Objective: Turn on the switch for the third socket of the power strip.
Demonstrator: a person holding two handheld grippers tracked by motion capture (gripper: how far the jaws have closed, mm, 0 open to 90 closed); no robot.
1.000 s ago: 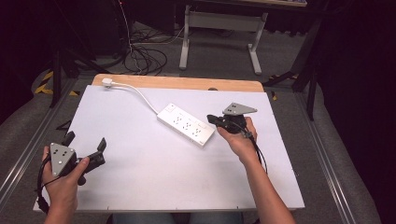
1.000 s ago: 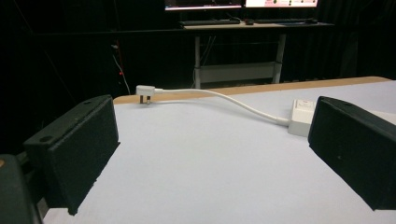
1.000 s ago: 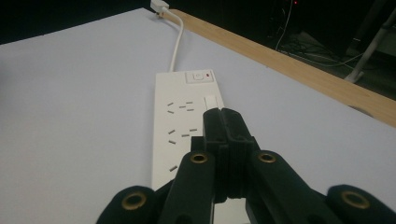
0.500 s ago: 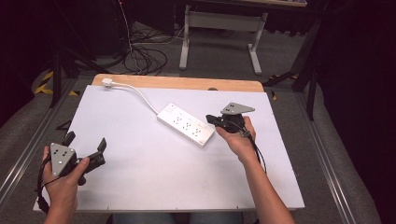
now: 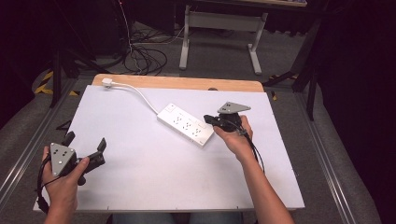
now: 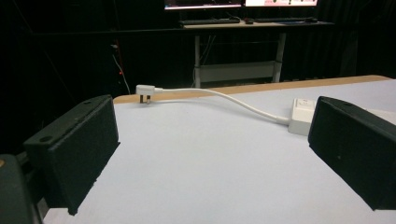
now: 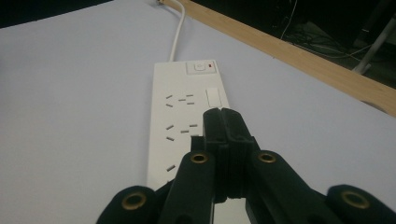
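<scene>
Right gripper view: jaws pressed together over power strip, probably poking a switch next; left gripper spread, idle.

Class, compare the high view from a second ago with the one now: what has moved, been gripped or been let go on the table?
Nothing has visibly changed. The right tongs remain shut, empty, over the near end of the power strip; the left tongs stay open near the table's left edge; the plug lies where it did.
</scene>
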